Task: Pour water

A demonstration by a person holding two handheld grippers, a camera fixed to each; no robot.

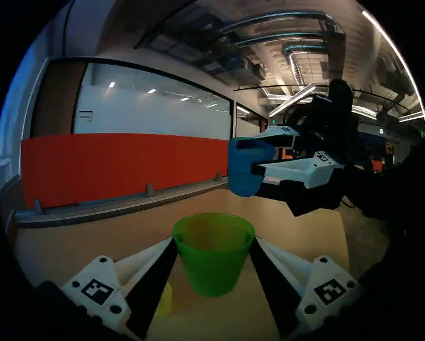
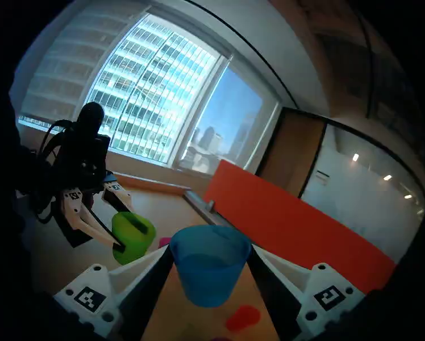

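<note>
HOLD: my left tongs clamp the green cup over the counter, mouth up to receive | SOURCE: right tongs clamp the blue cup (water seemingly inside) | WHY: blue is held high beside green, poised for tipping, I judge.

Left gripper has a cup between its jaws, above the counter. Right gripper carries a second cup higher up, behind and right of the first.
</note>
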